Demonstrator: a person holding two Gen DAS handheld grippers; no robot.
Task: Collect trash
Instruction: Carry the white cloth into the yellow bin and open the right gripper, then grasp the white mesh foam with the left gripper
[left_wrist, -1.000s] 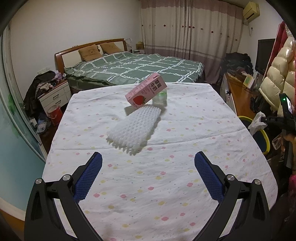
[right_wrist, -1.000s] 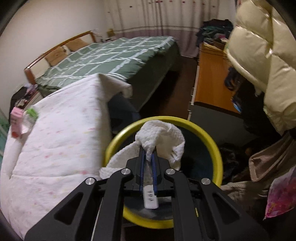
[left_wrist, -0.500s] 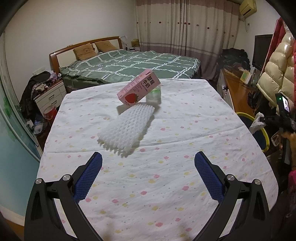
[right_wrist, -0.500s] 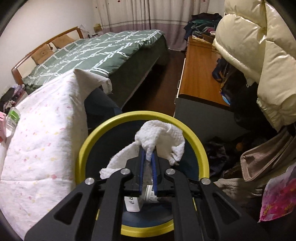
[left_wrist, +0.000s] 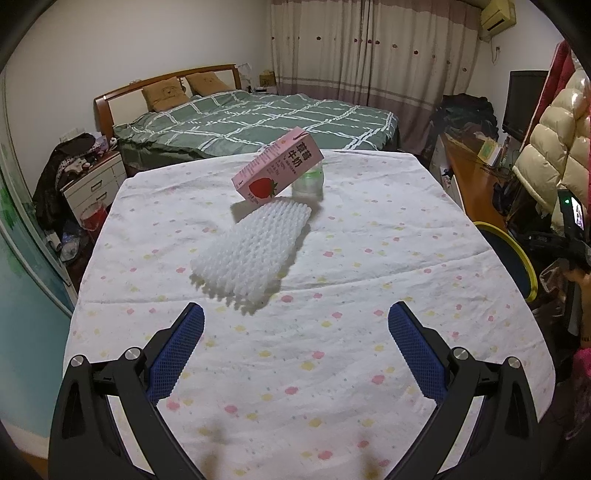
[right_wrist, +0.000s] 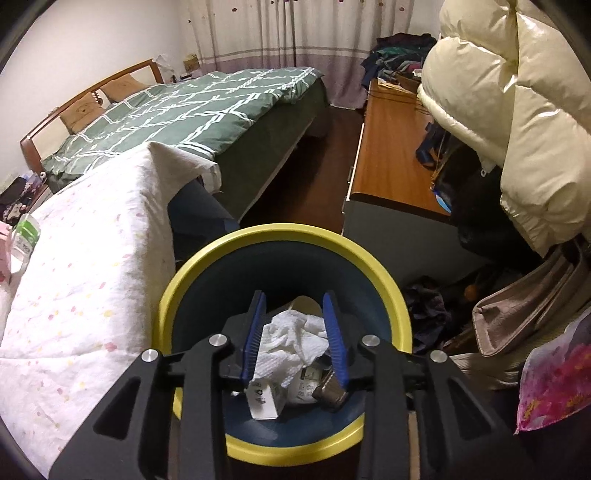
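In the right wrist view my right gripper hangs over the yellow-rimmed blue bin, its jaws opening. The crumpled white tissue lies down in the bin between and below the pads, free of them, on a small white box and other rubbish. My left gripper stands wide open over the flowered tablecloth, holding nothing. Beyond it lie a white knobbly plastic sheet, a pink strawberry milk carton tilted up, and a clear bottle behind the carton.
The bin stands off the table's right edge, beside a wooden desk and a hanging cream puffer coat. A green checked bed lies behind the table. Bags and clothes crowd the floor right of the bin.
My right gripper has opened and let go of the white tissue, which dropped into the bin. The left gripper stays open over the table.
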